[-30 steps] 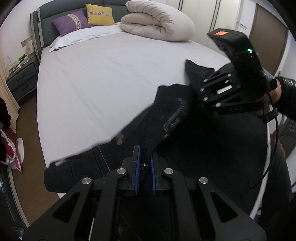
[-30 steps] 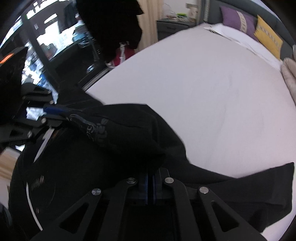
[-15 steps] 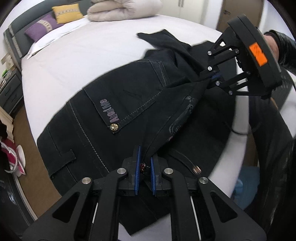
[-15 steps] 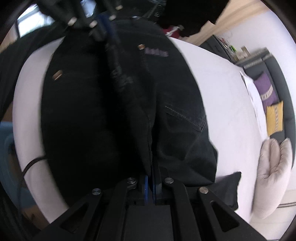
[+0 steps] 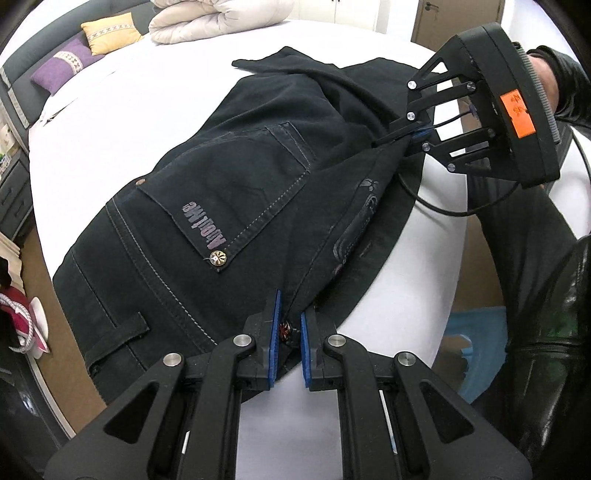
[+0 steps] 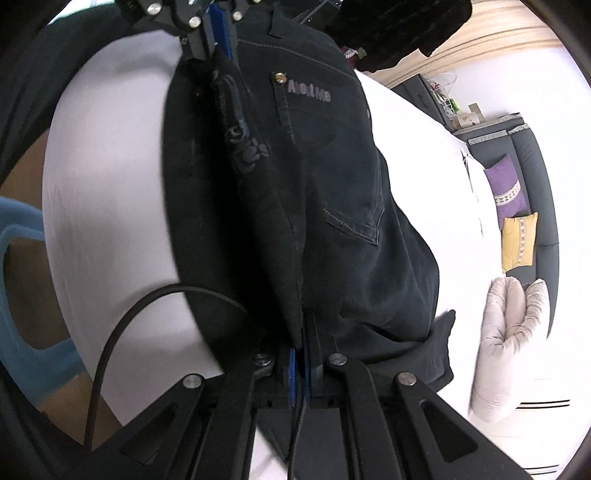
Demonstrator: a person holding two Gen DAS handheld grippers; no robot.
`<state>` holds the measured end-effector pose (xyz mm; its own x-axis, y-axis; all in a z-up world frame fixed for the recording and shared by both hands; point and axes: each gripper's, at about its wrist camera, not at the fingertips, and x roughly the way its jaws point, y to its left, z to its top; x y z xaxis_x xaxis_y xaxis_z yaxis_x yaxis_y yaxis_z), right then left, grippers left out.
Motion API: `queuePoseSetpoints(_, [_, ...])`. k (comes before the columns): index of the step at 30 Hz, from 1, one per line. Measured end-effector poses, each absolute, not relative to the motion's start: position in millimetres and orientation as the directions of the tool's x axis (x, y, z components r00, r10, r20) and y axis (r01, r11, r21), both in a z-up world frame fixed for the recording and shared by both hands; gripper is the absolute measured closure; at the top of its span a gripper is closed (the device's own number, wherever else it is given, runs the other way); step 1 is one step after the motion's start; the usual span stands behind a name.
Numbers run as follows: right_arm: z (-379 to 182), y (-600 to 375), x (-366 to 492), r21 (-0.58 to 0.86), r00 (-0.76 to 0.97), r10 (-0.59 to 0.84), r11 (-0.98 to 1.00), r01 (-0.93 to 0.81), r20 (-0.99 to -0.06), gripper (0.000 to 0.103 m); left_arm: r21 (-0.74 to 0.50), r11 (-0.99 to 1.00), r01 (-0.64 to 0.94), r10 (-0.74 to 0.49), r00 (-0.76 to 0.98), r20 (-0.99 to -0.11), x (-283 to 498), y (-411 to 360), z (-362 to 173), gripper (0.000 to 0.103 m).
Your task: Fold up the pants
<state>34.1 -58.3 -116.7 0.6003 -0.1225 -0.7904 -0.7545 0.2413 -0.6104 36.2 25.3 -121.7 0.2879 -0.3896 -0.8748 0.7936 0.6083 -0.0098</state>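
Note:
Black jeans (image 5: 229,192) lie spread on the white bed (image 5: 110,110), back pocket with a stud and grey lettering facing up. My left gripper (image 5: 289,325) is shut on the waistband at a metal button near the bed's front edge. My right gripper (image 5: 413,138) is shut on the same waistband further right. In the right wrist view the jeans (image 6: 332,177) stretch from my right gripper (image 6: 301,354) up to the left gripper (image 6: 218,22), the held edge taut between them.
A rolled beige duvet (image 5: 218,18), a yellow pillow (image 5: 110,31) and a purple pillow (image 5: 62,62) sit at the head of the bed. A nightstand (image 5: 11,192) stands left. A blue stool (image 6: 22,295) stands by the bed's edge. A cable (image 6: 129,321) hangs from the right gripper.
The jeans, bunched and hanging a second ago, have been swung down and spread flat on the bed. Both grippers moved apart along the waistband and kept their hold.

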Motion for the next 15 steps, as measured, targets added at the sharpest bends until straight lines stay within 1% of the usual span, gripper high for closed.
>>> queuePoseSetpoints(4, [-126,-63,13,-0.65,0.634,-0.142,0.197,-0.734,-0.76,0.099,-0.044,0.626,0.779,-0.406,0.277,-0.871,42,26,-124,0.094])
queuePoseSetpoints(8, [-131,-65,-12,-0.683,0.663,-0.165,0.168,-0.711,-0.73,0.099,-0.03,0.651,0.758,-0.399,0.309,-0.863,40,27,-123,0.094])
queuePoseSetpoints(15, [-132,-67,-19,-0.694,0.671,-0.178,0.173,-0.699,-0.72,0.099,-0.062,0.719,0.692,-0.416,0.358,-0.836,32,37,-127,0.092])
